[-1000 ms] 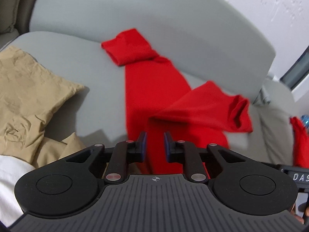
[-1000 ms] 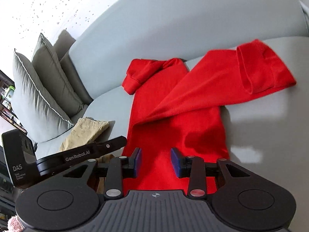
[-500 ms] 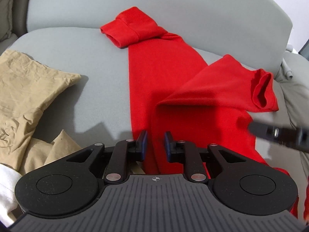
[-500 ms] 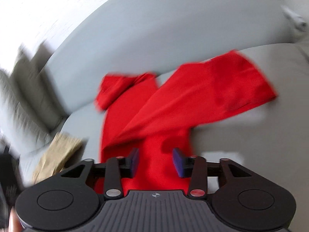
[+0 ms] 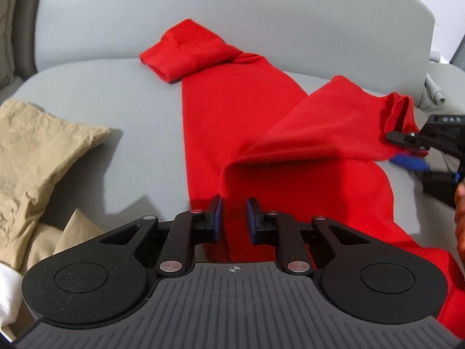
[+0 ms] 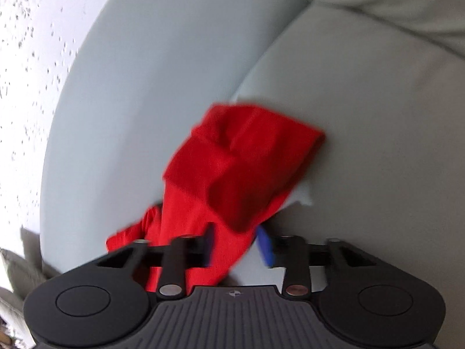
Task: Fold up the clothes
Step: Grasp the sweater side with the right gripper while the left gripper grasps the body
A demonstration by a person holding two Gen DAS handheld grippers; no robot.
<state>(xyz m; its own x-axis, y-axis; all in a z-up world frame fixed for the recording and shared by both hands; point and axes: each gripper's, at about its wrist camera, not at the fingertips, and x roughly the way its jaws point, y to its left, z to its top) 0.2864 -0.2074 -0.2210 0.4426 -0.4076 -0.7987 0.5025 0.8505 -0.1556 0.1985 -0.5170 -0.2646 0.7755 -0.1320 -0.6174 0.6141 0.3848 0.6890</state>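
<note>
A red shirt (image 5: 232,122) lies lengthwise on the grey sofa seat (image 5: 116,93), one sleeve (image 5: 186,49) bunched at the far end. The other sleeve (image 5: 334,122) is folded out to the right. My left gripper (image 5: 234,218) hovers low over the shirt's near part. Its jaws are closing, with a raised ridge of red cloth in the gap that still shows between them. My right gripper (image 6: 237,245) is at the right sleeve's cuff (image 6: 247,160). Its jaws are closing around the cloth, and the blue right pad (image 6: 266,247) stands apart from it.
A crumpled beige garment (image 5: 37,145) and some white cloth (image 5: 7,288) lie at the left of the seat. The sofa back (image 5: 232,14) rises behind the shirt. A hand (image 5: 460,203) shows at the right edge behind the right gripper (image 5: 404,149).
The right gripper swung right and rolled, going from over the shirt's body to the right sleeve cuff. The left gripper edged forward and lower over the shirt.
</note>
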